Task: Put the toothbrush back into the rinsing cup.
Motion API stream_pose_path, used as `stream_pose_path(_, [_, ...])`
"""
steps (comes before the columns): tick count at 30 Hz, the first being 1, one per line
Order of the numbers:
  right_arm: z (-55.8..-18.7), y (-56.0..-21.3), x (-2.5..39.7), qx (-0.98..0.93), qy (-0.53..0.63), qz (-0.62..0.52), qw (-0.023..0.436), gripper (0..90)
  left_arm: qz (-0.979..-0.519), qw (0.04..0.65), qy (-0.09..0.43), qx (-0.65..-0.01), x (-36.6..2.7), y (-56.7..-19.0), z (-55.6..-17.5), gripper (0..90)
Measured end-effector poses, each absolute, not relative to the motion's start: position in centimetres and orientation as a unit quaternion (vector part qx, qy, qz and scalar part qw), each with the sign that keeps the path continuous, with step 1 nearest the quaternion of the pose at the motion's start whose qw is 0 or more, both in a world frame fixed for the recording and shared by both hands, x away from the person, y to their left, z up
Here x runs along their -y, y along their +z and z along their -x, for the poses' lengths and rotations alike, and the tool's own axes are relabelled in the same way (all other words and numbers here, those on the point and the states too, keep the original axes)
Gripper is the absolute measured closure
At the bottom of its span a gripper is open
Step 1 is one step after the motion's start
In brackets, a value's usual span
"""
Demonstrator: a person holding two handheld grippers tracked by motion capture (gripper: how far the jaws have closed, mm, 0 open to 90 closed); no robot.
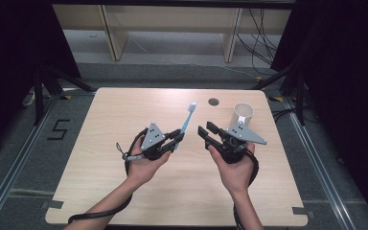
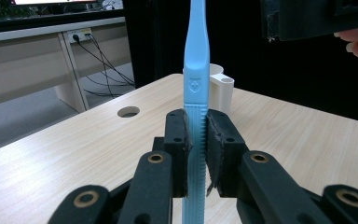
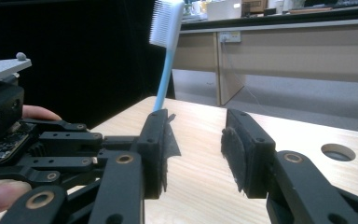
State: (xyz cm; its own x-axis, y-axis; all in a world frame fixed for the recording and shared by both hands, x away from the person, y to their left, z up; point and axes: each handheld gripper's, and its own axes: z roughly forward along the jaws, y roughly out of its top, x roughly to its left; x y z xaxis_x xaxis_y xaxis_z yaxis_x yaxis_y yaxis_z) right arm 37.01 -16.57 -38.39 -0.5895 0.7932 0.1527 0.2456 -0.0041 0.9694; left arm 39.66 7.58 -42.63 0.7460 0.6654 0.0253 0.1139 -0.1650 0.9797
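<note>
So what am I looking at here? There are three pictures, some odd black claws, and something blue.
No robot here: a person holds a hand tool with two black jaws in each hand. One camera looks down on the wooden table from above; the other two ride on the tools, looking along their jaws. The left gripper is shut on a blue toothbrush, bristles up. The right gripper is open, holding nothing. A white cup stands on the table, beyond the right gripper.

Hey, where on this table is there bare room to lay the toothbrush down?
The table is bare left of the left gripper, which holds the toothbrush. The near strip beneath both forearms is also bare. It is crowded on the far right, around the white cup, cable hole and right gripper.
</note>
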Motion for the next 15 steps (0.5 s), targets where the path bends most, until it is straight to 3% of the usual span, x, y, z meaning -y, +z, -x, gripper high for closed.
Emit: stream_pose_path(15, [-37.30, -38.12, 15.70, -0.665, 0.598, -0.385, 0.226, 60.8, -0.727, 0.589, 0.236, -0.264, -6.71, -42.48, -39.65, 78.6])
